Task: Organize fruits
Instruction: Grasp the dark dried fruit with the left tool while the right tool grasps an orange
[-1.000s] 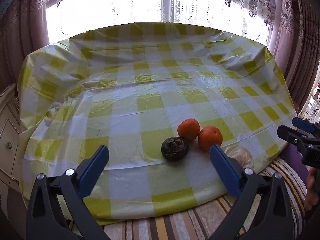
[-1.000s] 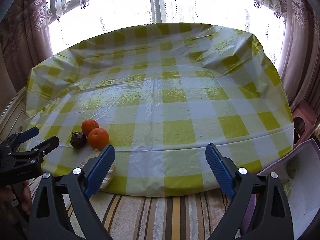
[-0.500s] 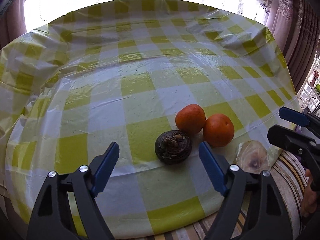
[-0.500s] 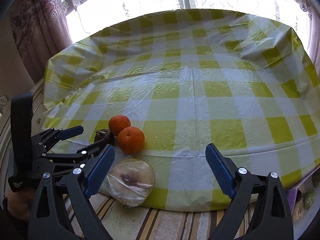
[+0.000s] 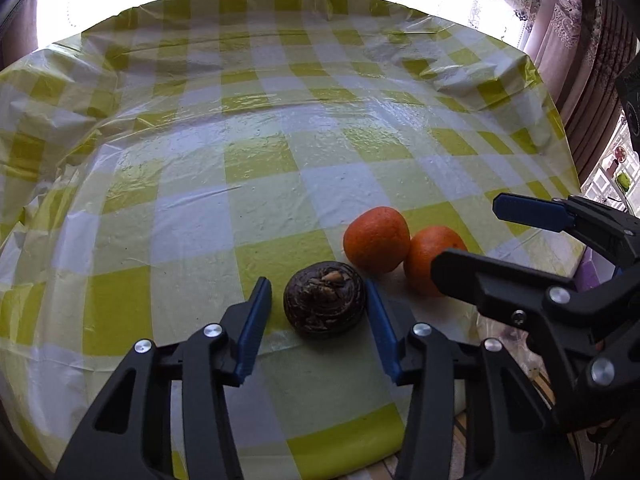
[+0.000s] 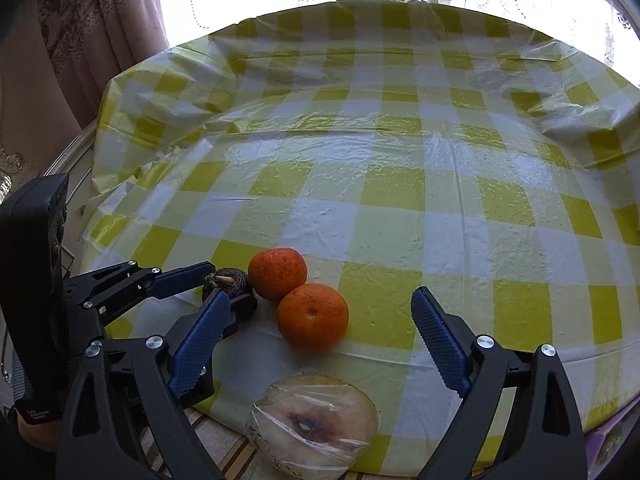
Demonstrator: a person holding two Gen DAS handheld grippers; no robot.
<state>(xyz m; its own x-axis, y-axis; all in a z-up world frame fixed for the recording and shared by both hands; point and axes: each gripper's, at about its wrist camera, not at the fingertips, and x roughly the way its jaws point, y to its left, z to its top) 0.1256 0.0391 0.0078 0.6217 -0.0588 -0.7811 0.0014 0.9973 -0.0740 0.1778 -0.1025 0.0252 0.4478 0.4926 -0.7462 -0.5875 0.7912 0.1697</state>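
**Left claw bracketing the dark fruit, right claw gaping over the near orange**

The left claw (image 5: 318,304) is sitting low on the desk (image 5: 280,160) with its blue pads on either side of the dark fruit (image 5: 325,299). The right-hand pad is lying against or just beside the fruit's skin, while a sliver of yellow-checked cloth is showing between the fruit and the left-hand pad, so the jaws are standing narrowly apart and not yet pinching it.

Just ahead of this claw and to its right, the far orange (image 5: 377,239) is resting on the desk, touching the near orange (image 5: 430,258), which is partly hiding behind a black finger of the right claw (image 5: 464,236).

In the right wrist view, the right claw (image 6: 318,320) is hovering with its jaws spread wide and holding nothing. The near orange (image 6: 313,317) is lying between its two pads, closer to the left one, and touching neither. The far orange (image 6: 277,274) is sitting just beyond it, and the dark fruit (image 6: 228,280) is showing past the left pad, framed by the left claw (image 6: 224,286).

Directly below the right claw, at the desk's near edge, a clear plastic bag (image 6: 316,426) is lying flat, overhanging the edge. It is holding one pale round fruit with a dark spot at its middle; what kind it is I cannot tell.
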